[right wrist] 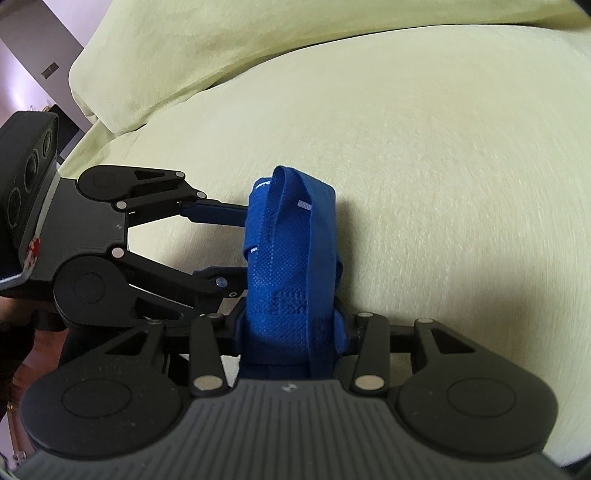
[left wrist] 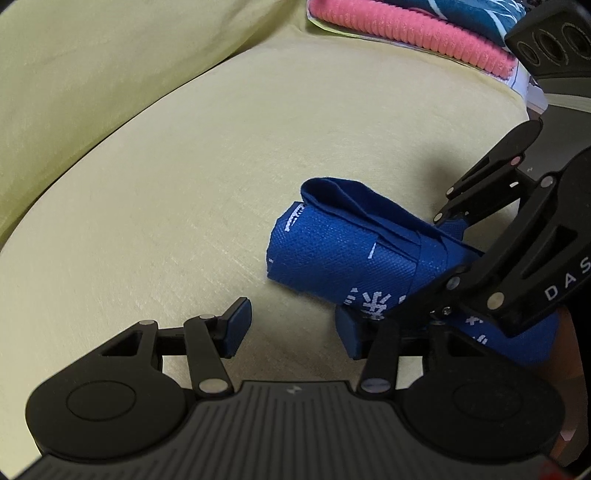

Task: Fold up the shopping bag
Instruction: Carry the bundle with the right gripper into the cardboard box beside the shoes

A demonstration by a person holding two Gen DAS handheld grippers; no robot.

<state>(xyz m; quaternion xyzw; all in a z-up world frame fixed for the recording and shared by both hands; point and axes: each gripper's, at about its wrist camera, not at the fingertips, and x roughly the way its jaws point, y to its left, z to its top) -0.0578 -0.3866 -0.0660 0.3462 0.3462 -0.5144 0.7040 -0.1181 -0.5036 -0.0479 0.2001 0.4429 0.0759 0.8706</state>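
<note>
Blue shopping bag (left wrist: 332,251) is lying as a tight roll on the pale green sofa cushion (left wrist: 184,184), white print showing on its woven cloth, a handle strap (right wrist: 317,221) wound round the outside. So it is already compacted into a bundle.

Right gripper (right wrist: 291,328) is clamping the near end of the roll; both pads are pressing into the cloth, jaws closed down to the roll's thickness. In the left wrist view the same tool is coming in from the right over the bundle.

Left gripper (left wrist: 295,328) is sitting low beside the roll, jaws wide apart, nothing between them. One finger is resting against the roll's lower edge; the other is standing clear over bare cushion. From the right wrist view its fingers are reaching to the bundle's side; whether they are touching there I cannot tell.

Step in hand, by my reading: securing or finishing the rolled bundle, the right holding it firm while the left is standing free. The loose strap loop at the far end looks likeliest to spring open.

Any further move calls for keeping the right's pinch steady so the roll is not unwinding, and for the left taking only the strap, not the layers beneath.

Pink folded fabric (left wrist: 406,33) is lying at the cushion's far edge.
</note>
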